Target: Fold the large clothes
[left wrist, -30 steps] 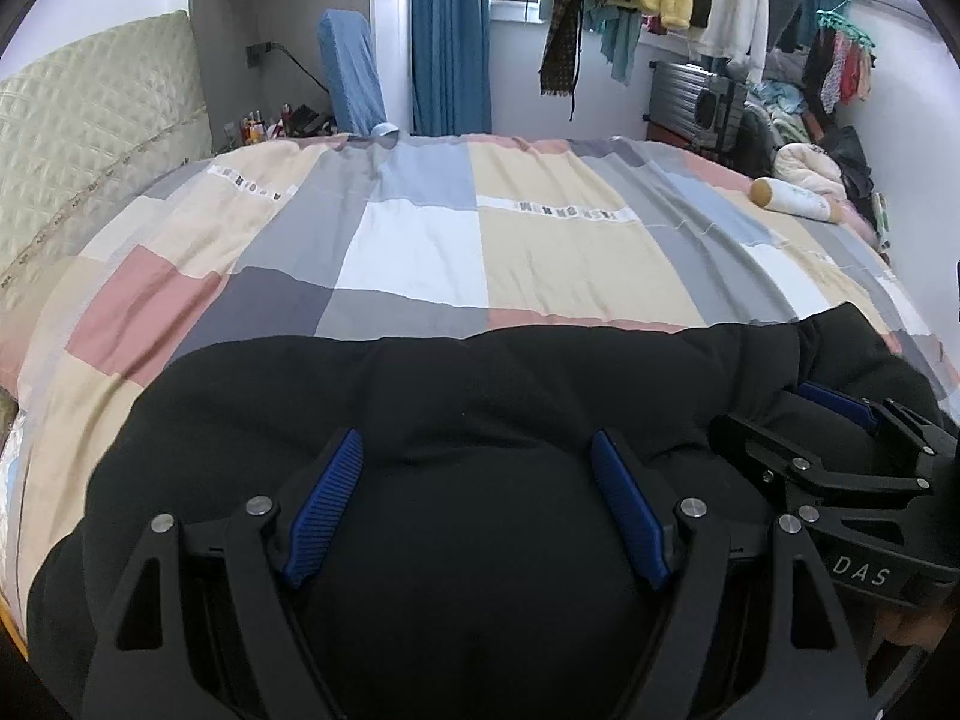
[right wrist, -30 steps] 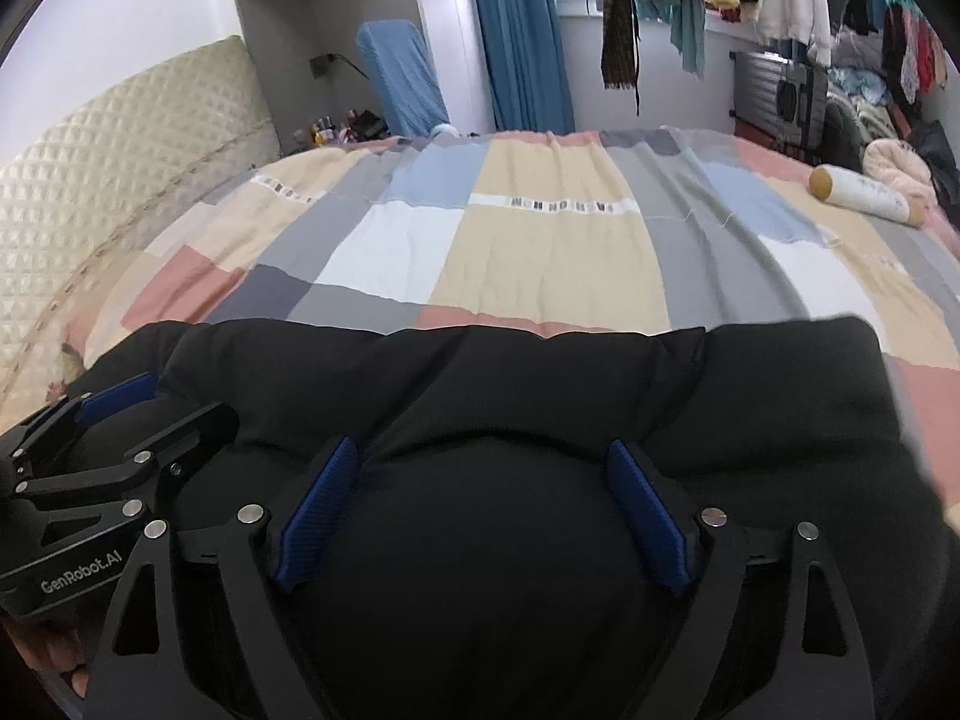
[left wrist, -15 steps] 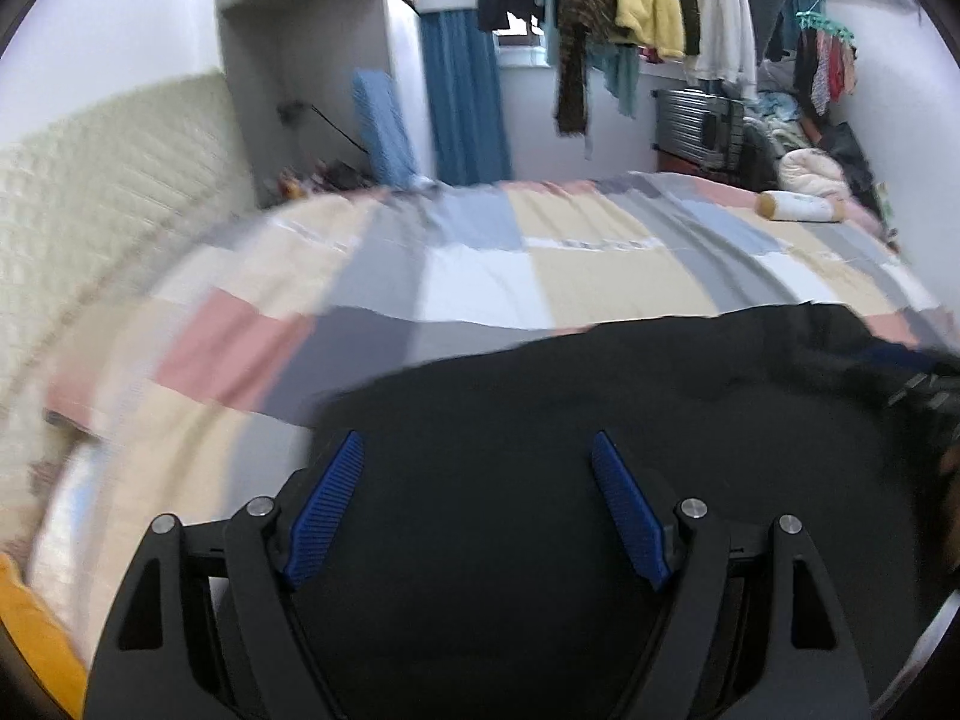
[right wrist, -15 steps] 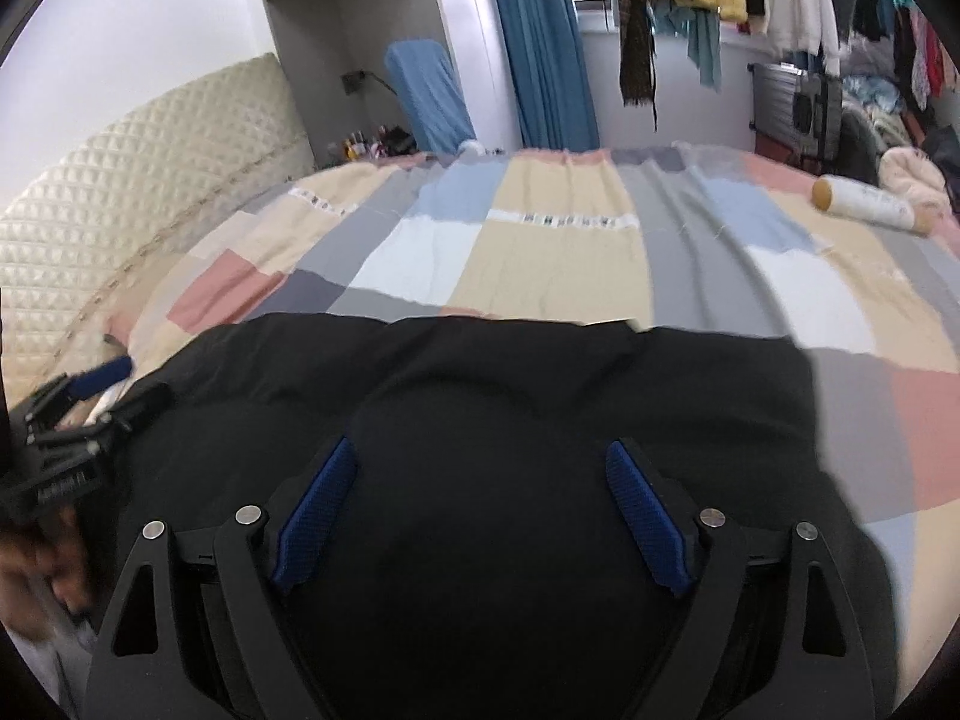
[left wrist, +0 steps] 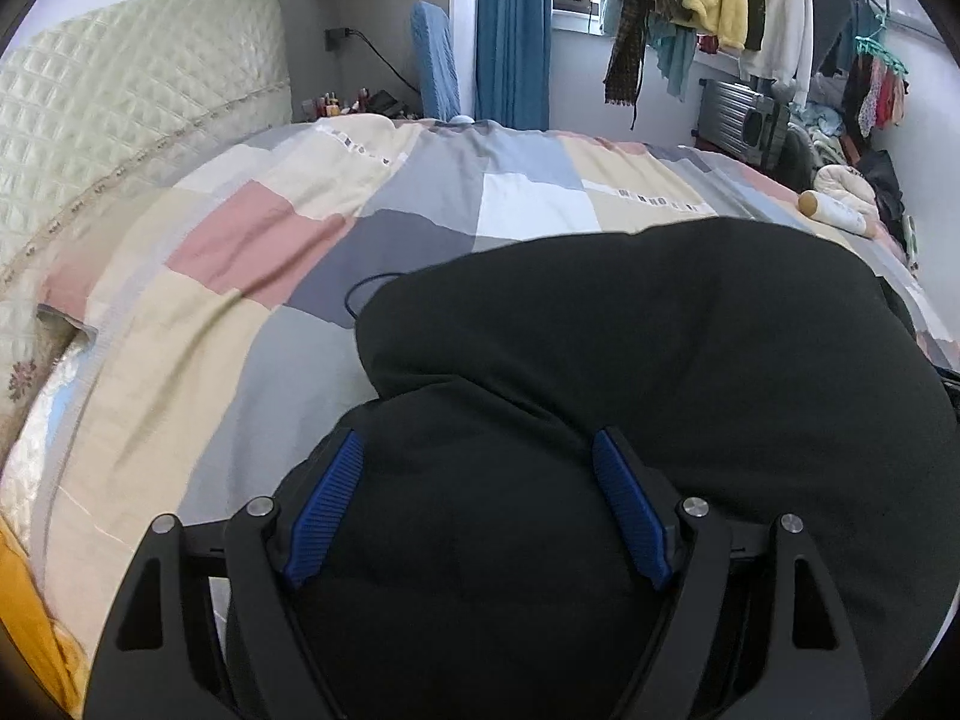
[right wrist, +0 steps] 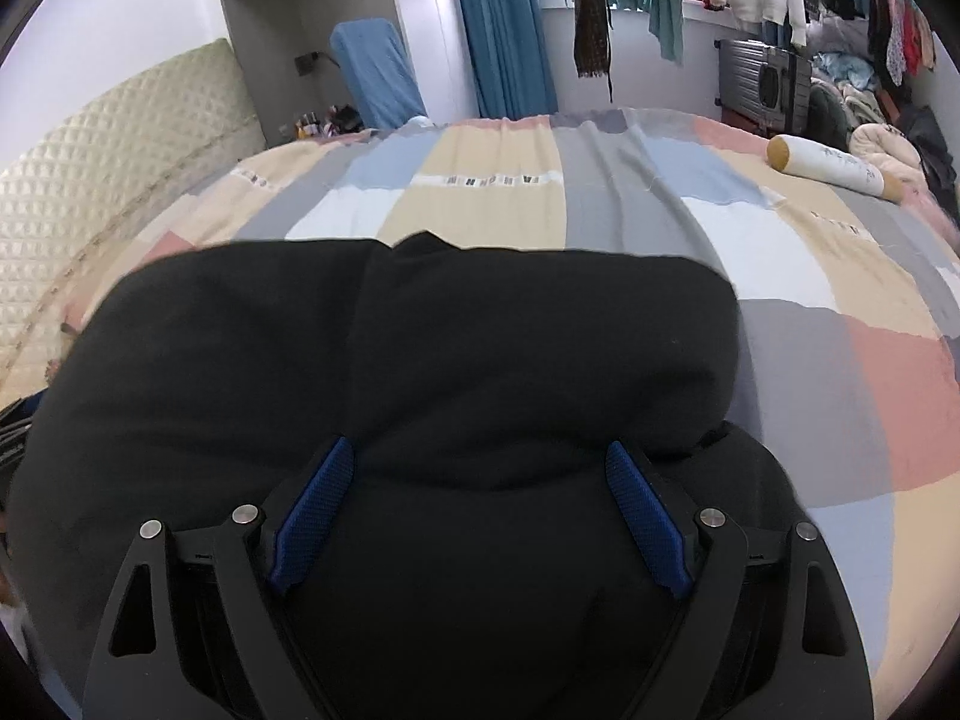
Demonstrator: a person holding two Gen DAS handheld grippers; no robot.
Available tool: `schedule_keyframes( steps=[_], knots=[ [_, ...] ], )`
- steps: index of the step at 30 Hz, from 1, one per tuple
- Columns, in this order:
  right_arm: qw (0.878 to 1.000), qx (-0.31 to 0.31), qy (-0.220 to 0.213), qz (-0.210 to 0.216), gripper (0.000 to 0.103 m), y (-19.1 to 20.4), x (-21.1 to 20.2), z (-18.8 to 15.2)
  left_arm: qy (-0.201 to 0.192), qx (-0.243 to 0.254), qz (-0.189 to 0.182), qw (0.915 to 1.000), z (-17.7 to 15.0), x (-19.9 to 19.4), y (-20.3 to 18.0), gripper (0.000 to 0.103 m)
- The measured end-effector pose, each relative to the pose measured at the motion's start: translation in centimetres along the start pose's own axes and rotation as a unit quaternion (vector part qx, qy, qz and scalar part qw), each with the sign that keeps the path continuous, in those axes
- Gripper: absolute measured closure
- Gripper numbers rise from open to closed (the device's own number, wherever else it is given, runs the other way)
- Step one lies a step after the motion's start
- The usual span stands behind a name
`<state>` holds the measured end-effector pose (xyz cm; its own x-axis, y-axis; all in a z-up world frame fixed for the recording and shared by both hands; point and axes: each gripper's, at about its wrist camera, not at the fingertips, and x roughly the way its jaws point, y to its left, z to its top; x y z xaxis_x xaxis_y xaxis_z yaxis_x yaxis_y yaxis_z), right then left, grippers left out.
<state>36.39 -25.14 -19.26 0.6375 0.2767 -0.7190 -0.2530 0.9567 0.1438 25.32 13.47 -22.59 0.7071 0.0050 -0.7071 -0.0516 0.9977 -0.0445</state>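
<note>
A large black padded garment [left wrist: 660,330] lies bunched on the patchwork bedspread [left wrist: 240,240]. In the left wrist view my left gripper [left wrist: 477,438] stands wide, and a thick roll of the garment fills the gap from one blue pad to the other. The right wrist view shows the same garment [right wrist: 420,330]. My right gripper [right wrist: 480,447] is also wide, clamped around a thick fold near the garment's right end. A crease runs across just beyond each pair of fingertips. The garment's underside and near edge are hidden.
A quilted headboard [left wrist: 120,108] lines the left side of the bed. A white bolster [right wrist: 834,168] lies at the bed's far right. Hanging clothes [left wrist: 720,0] and a suitcase [right wrist: 768,84] stand beyond. Yellow fabric [left wrist: 24,630] shows at the near left.
Both grippers have drifted apart, each slipping out to the edge of the other's view. The garment has bunched into a taller, narrower mound, and more bedspread shows to its left.
</note>
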Motion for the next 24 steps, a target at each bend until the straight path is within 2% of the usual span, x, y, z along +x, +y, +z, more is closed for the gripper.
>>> schedule_keyframes(
  steps=[3, 7, 10, 13, 18, 22, 23, 24],
  knots=[
    [1.000, 0.005, 0.008, 0.006, 0.018, -0.2, 0.2, 0.1, -0.005, -0.017, -0.018, 0.9997, -0.3, -0.1, 0.8, 0.023],
    [1.000, 0.020, 0.009, 0.014, 0.018, -0.9, -1.6, 0.0, -0.009, -0.023, -0.036, 0.9991, -0.6, -1.3, 1.6, 0.023],
    [1.000, 0.020, -0.013, 0.002, 0.018, -1.5, -4.3, -0.2, -0.021, -0.026, -0.026, 0.9991, -0.6, -2.8, 2.5, 0.021],
    [0.999, 0.034, -0.029, -0.009, 0.018, -2.9, -7.2, -1.2, -0.027, -0.052, -0.014, 0.9982, -1.0, -4.2, 4.4, 0.019],
    [0.995, 0.086, -0.002, -0.046, 0.018, -6.7, -9.0, -3.8, 0.011, -0.112, -0.001, 0.9936, -3.3, -4.5, 8.1, 0.019],
    [0.986, 0.161, 0.032, -0.007, 0.018, -10.0, -8.8, -5.9, 0.042, -0.147, -0.040, 0.9875, -4.8, -4.5, 9.2, 0.019],
    [0.984, 0.171, 0.038, 0.014, 0.021, -10.4, -8.6, -6.1, 0.044, -0.155, -0.055, 0.9854, -5.1, -4.6, 9.3, 0.020],
    [0.983, 0.174, 0.041, 0.036, 0.032, -10.4, -8.4, -6.2, 0.045, -0.159, -0.070, 0.9838, -5.2, -4.7, 9.2, 0.022]
  ],
)
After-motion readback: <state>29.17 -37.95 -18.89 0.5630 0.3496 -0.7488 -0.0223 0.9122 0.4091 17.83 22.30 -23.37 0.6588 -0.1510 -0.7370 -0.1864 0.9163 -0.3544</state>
